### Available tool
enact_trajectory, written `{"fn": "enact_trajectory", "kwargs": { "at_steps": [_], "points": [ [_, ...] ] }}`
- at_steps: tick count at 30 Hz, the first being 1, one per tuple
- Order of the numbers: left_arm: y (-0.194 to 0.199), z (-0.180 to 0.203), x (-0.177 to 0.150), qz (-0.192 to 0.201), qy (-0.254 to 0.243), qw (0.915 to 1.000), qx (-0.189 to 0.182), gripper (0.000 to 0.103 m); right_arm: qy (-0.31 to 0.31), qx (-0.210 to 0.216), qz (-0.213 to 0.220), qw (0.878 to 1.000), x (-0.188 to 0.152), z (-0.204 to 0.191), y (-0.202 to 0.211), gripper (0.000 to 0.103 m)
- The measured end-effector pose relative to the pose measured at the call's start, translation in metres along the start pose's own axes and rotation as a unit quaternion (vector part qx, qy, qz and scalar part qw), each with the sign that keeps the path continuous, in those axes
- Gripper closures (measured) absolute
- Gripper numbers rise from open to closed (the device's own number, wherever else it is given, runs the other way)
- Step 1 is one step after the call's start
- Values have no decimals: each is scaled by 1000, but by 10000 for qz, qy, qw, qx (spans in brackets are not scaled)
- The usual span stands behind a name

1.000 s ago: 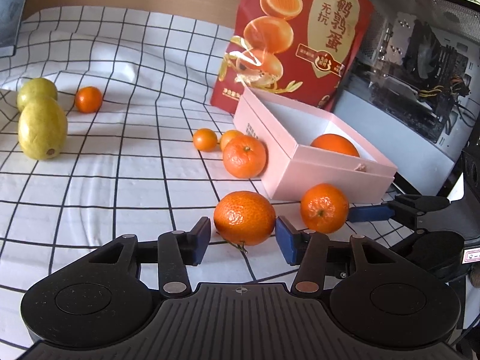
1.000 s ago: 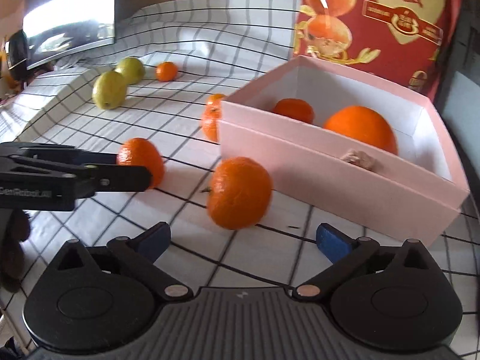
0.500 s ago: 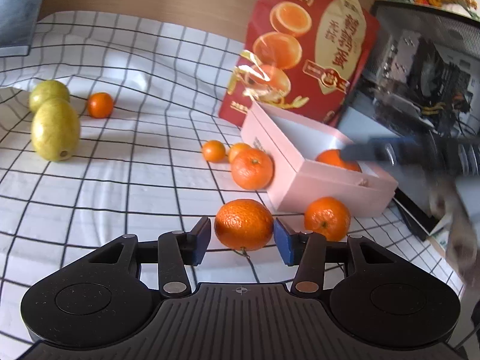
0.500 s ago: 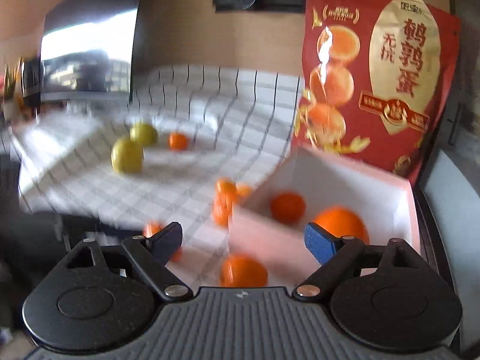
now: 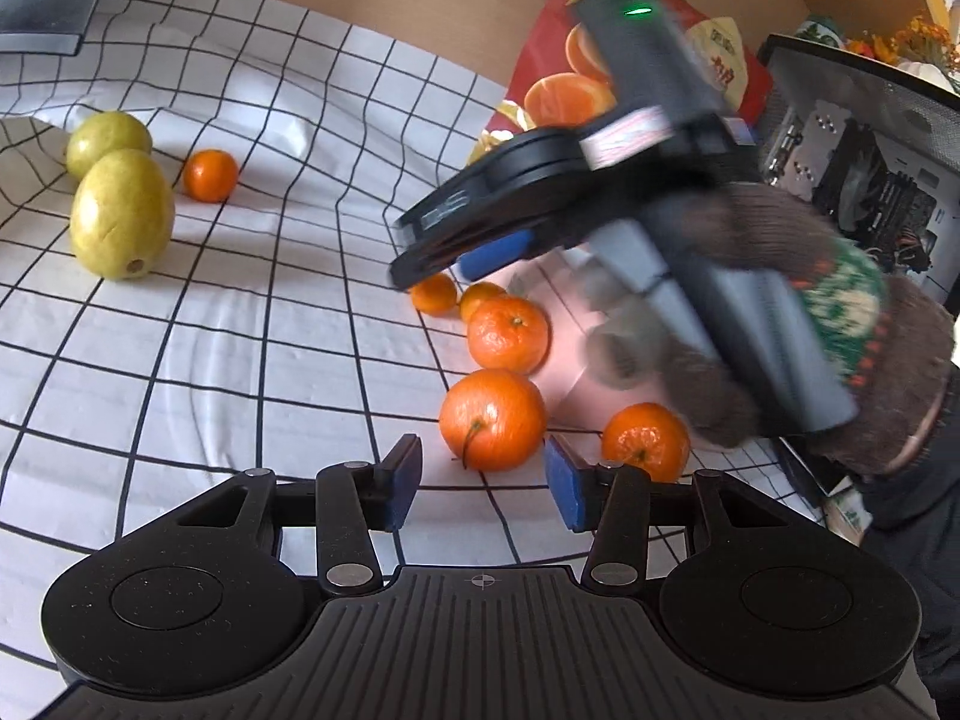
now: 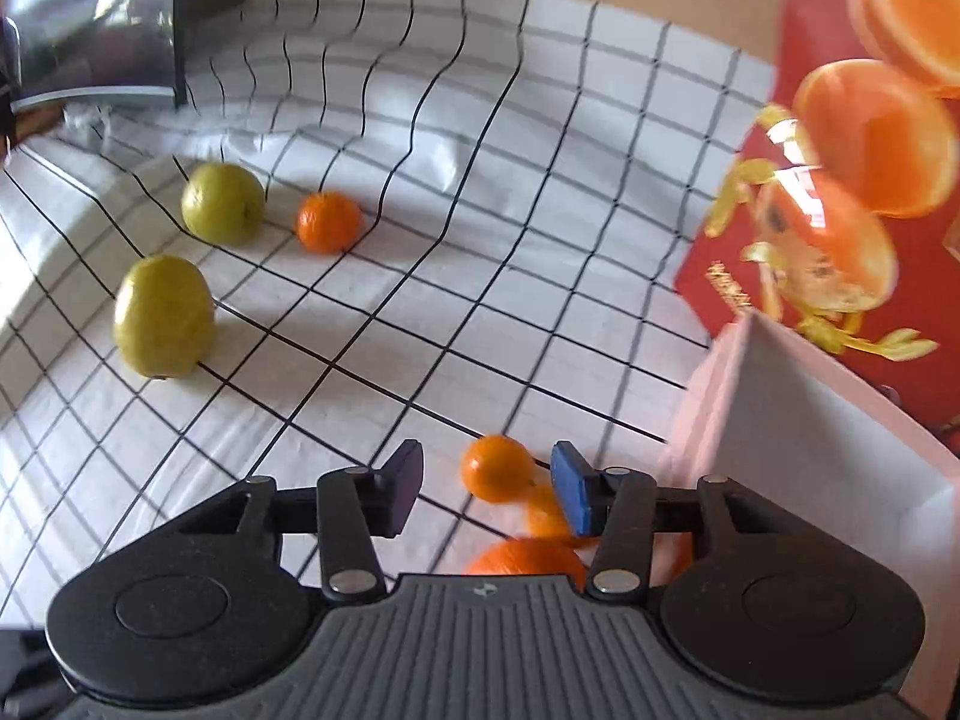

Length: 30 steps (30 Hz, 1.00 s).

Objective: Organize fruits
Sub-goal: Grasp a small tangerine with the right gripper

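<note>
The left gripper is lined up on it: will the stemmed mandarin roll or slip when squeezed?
The stemmed mandarin looks round, sitting loose on the cloth, so it may roll if nudged off-centre. Its dimpled peel probably grips the pads well. It likely gives slightly under pressure.

Checked cloth wide open in the middle between two green fruits at left and pink box at right, box's near side crowded by loose oranges, gloved hand blocking above it.
</note>
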<state>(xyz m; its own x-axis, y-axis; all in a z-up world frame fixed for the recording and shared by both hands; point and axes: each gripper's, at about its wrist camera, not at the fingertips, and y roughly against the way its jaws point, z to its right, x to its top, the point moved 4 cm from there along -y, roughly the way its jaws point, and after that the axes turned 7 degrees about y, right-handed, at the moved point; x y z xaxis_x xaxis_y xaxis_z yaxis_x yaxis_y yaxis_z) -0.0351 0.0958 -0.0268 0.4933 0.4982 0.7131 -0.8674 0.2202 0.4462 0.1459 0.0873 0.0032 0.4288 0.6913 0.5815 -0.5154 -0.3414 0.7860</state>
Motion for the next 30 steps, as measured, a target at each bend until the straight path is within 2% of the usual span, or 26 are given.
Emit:
{"fn": "enact_trajectory", "kwargs": {
  "at_steps": [2,4,6,10,14,17,19,22,24,27,30],
  "points": [
    [1,0,0,37,15,10000,-19,53,100,-200,-173,9996,2,-5,-12,59],
    [2,-1,0,68,44,10000,-23,53,287,-537,-247,9978,3,-12,-20,67],
    [3,-1,0,86,48,9999,-28,53,322,-593,-255,9974,3,-14,-18,75],
    [3,-1,1,123,8,9999,-25,53,12,-165,39,9999,0,-8,9,76],
    [4,7,0,160,-239,9996,-52,53,-25,157,525,9985,-16,-5,63,76],
    [-1,22,-2,129,-766,9970,51,53,132,162,859,9961,-48,-5,108,76],
    [-5,33,0,230,-1114,9930,319,53,161,84,1017,9947,-75,1,131,75],
    [-15,44,8,218,-1243,9908,491,53,29,-84,1089,9940,-121,18,151,75],
    [-24,52,10,19,-1407,9883,582,53,-3,-334,1111,9932,-149,28,158,75],
    [-36,58,12,-117,-1636,9820,933,53,4,-687,1081,9918,-183,37,158,75],
    [-47,57,10,-274,-1655,9802,1048,52,-96,-731,997,9923,-205,46,148,75]
  ]
}}
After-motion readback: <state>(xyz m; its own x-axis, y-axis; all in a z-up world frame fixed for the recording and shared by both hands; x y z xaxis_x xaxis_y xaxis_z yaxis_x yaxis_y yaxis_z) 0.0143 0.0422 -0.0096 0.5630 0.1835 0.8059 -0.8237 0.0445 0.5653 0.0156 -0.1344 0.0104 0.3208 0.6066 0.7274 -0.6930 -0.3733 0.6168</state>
